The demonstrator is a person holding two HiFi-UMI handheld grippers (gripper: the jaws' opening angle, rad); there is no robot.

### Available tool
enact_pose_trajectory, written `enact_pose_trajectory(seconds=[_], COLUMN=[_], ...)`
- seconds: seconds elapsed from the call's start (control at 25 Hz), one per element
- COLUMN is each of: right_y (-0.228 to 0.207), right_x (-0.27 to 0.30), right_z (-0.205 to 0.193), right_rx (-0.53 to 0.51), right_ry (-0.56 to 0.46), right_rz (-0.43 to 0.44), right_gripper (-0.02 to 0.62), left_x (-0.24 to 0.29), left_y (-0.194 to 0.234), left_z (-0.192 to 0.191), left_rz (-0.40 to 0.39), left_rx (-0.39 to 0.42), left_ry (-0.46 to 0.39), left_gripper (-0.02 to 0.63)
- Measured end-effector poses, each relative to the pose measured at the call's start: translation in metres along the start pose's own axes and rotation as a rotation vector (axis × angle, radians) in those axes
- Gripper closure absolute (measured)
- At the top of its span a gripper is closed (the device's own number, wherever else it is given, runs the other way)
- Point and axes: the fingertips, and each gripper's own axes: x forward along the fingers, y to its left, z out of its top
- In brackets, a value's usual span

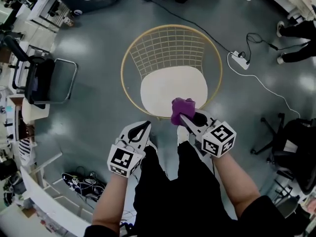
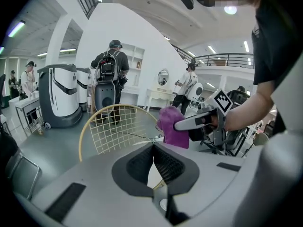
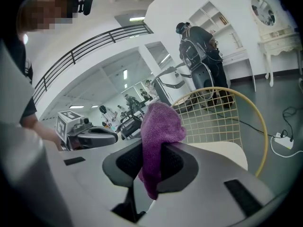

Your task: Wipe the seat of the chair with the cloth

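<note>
Right tool (image 3: 152, 162): it is gripping the purple cloth (image 3: 158, 126) between its jaws, hovering at the front edge of the seat (image 1: 173, 90).
Left tool (image 2: 154, 162): its jaws are pressing together on nothing, hanging beside the right tool, short of the seat.
Cloth: it is bunching above the jaws, with a tail drooping below.
Chair (image 1: 148, 48): it is standing on the grey floor (image 1: 98, 107), its wire back curving round the cream seat.

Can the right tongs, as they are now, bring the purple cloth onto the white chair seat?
Probably yes. The right tongs hold the purple cloth by the front edge of the white seat, whose top is bare. The left tongs are off to the side, shut and empty.
</note>
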Motion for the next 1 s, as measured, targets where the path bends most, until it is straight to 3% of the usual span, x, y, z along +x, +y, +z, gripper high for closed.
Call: enact_pose_trajectory(seconds=[0.24,0.48,1.0], right_y=[-0.005,-0.012,-0.053], right_x=[0.043,0.106,0.217], right_z=[-0.039,-0.084,-0.170], right_rx=[0.052,0.092,0.163], right_ry=[0.046,0.114,0.288], right_rz=[-0.056,-0.097,-0.120], right_gripper=[0.518,0.518,0.518], left_x=[0.012,0.021,0.080], left_y=[0.028,0.072,0.115], left_z=[-0.031,-0.066,-0.133], left_rz=[-0.082,-0.136,-0.206], left_rx=[0.025,-0.039,0.039], left_ry=[0.029,0.029,0.121], left_gripper=[0.598,0.598,0.599])
